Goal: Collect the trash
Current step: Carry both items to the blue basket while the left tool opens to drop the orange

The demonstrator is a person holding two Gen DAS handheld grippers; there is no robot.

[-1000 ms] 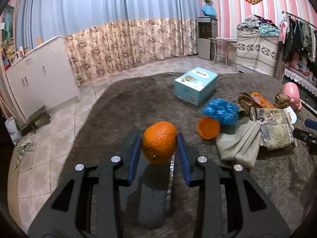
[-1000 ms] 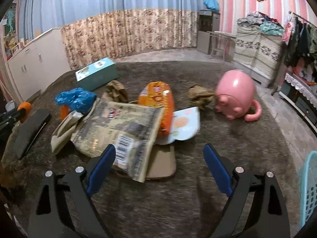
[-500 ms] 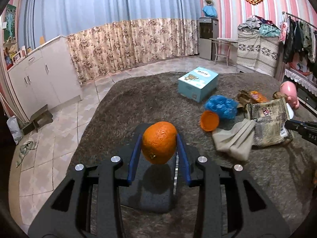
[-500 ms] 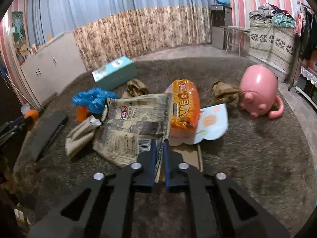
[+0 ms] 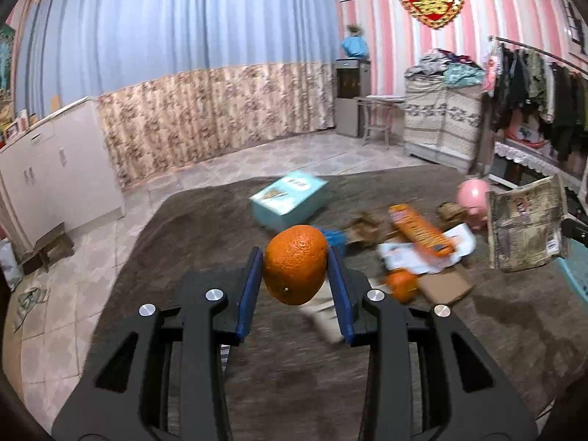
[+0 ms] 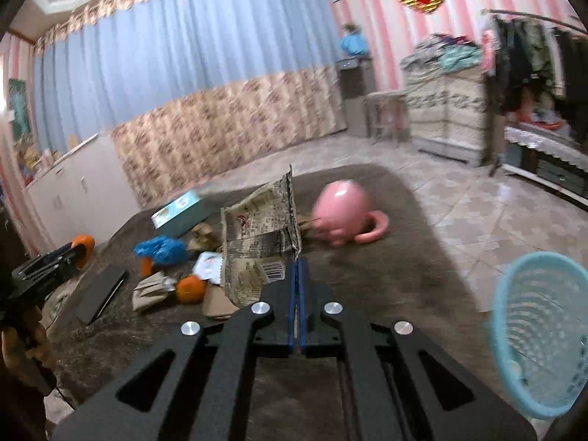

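My left gripper point(image 5: 296, 275) is shut on an orange point(image 5: 296, 264), held up above the brown carpeted table point(image 5: 205, 228). My right gripper point(image 6: 297, 268) is shut on the corner of a newsprint-pattern bag point(image 6: 259, 235), lifted clear of the table; the same bag point(image 5: 525, 224) hangs at the right in the left wrist view. On the table lie an orange snack packet point(image 5: 419, 229), a white wrapper point(image 5: 459, 237), a piece of orange peel point(image 6: 190, 288), a blue crumpled bag point(image 6: 161, 250), a beige packet point(image 6: 150, 288) and flat cardboard point(image 5: 446, 283).
A light blue mesh basket point(image 6: 540, 334) stands off the table's right edge. A pink pig-shaped mug point(image 6: 343, 211) and a teal box point(image 6: 180, 211) sit toward the back, a black flat case point(image 6: 104, 290) at the left. Tiled floor surrounds the table.
My right gripper closed on the newsprint bag, then lifted it and swung right toward the basket. My left gripper, still holding the orange, rose and moved right over the trash.
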